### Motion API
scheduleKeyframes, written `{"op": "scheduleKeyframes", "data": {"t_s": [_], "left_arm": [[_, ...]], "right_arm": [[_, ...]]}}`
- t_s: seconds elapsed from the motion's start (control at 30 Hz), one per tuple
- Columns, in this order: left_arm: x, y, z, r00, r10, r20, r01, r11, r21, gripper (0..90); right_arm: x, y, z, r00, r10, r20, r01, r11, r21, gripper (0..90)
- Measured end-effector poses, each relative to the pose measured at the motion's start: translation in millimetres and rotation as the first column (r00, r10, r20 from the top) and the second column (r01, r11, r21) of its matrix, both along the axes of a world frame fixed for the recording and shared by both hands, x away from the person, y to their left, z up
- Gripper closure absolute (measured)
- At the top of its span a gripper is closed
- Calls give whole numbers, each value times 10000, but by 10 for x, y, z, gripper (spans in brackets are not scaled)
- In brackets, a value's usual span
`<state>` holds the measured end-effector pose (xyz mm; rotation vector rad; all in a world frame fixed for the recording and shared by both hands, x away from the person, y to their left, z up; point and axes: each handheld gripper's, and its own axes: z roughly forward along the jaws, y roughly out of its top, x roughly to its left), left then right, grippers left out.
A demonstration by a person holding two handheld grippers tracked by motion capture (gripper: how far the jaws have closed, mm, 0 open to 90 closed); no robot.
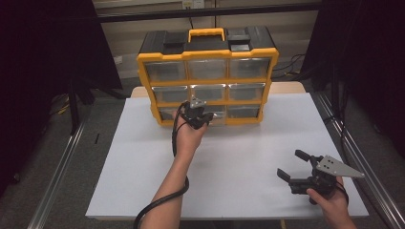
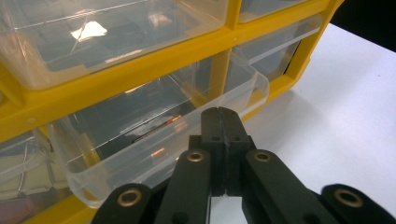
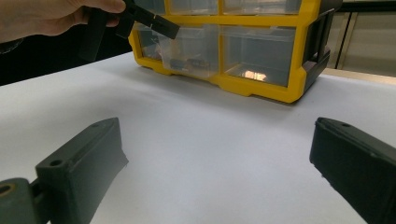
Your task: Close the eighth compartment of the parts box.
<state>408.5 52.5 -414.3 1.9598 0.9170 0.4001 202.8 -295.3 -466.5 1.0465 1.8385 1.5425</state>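
In the high view the left gripper (image 1: 197, 114) and its hand cover part of the organizer's (image 1: 208, 76) bottom middle drawer (image 2: 154, 135). That drawer's contents are blurred behind clear plastic. The right gripper view cuts off the organizer's upper rows.

A person's left forearm (image 1: 179, 171) is reaching forward across the table, its left gripper (image 2: 222, 122) pointing ahead with both black jaws pressed flat together. The right hand (image 1: 332, 202) is resting low at the near right, holding the right gripper (image 1: 292, 164) with jaws standing wide apart.
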Motion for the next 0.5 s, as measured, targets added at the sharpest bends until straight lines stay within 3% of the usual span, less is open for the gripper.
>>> {"op": "scheduleKeyframes", "data": {"t_s": [0.13,0.17,0.2,0.23,0.27,0.33,0.4,0.5], "left_arm": [[12,-24,-12,9997,198,124,-197,9998,-72,900],[31,4,-7,9997,-74,221,67,9995,295,900],[36,7,-8,9998,-91,154,86,9995,308,900],[40,-15,-18,9997,138,217,-140,9999,62,900],[46,-3,-8,9997,100,243,-110,9991,404,900],[60,-20,-25,9995,150,289,-153,9998,90,900],[70,-16,-23,9992,200,345,-209,9994,258,900],[88,-24,-32,9990,266,366,-270,9996,112,900]], "right_arm": [[1,4,-1,10000,52,-12,-52,10000,16,21],[1,5,0,10000,67,-22,-67,10000,17,21],[2,5,0,10000,78,-12,-78,10000,7,21],[1,7,0,10000,53,-12,-53,10000,19,21],[2,7,0,10000,40,-30,-40,10000,36,21],[2,5,0,10000,65,-35,-65,10000,22,21],[2,2,-1,10000,18,-29,-18,10000,45,21],[2,-1,-2,10000,17,-9,-17,10000,29,21]]}}
